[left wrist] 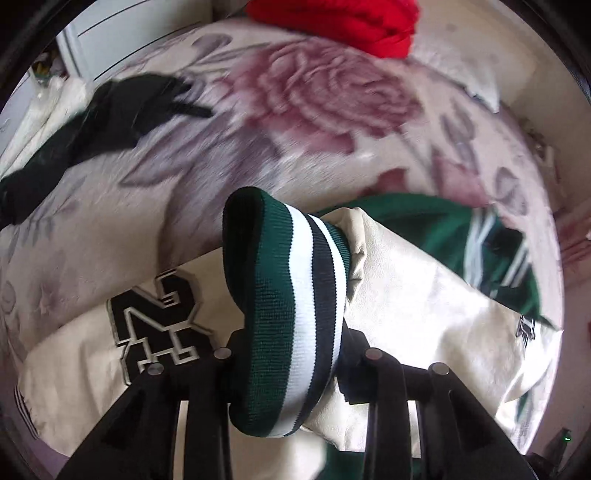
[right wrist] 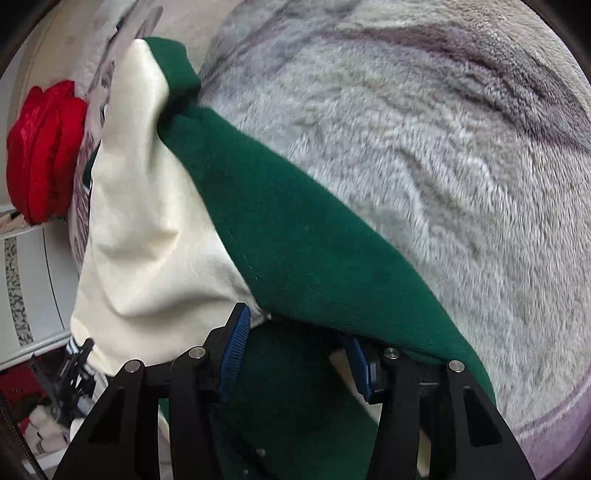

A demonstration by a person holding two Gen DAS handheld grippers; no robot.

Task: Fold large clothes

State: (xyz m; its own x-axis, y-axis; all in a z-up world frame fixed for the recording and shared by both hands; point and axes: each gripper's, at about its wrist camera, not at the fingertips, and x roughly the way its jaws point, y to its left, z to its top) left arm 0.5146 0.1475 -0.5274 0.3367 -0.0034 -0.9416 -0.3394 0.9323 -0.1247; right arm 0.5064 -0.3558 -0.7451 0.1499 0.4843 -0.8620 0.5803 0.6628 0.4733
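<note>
A green and cream varsity jacket lies on a floral bed blanket (left wrist: 303,110). In the left wrist view its cream sleeve (left wrist: 424,295) runs to a ribbed green, white and black striped cuff (left wrist: 288,295). My left gripper (left wrist: 291,354) is shut on that cuff and holds it up over the jacket's cream part with a black letter patch (left wrist: 159,317). In the right wrist view the green body (right wrist: 295,236) and a cream sleeve (right wrist: 147,236) fill the middle. My right gripper (right wrist: 295,343) has its blue pads (right wrist: 232,354) apart, with green fabric between and over them.
A red garment (left wrist: 354,22) lies at the far end of the bed, also in the right wrist view (right wrist: 44,151). A black garment (left wrist: 92,125) lies at the left on the blanket. White furniture (left wrist: 110,37) stands beyond the bed.
</note>
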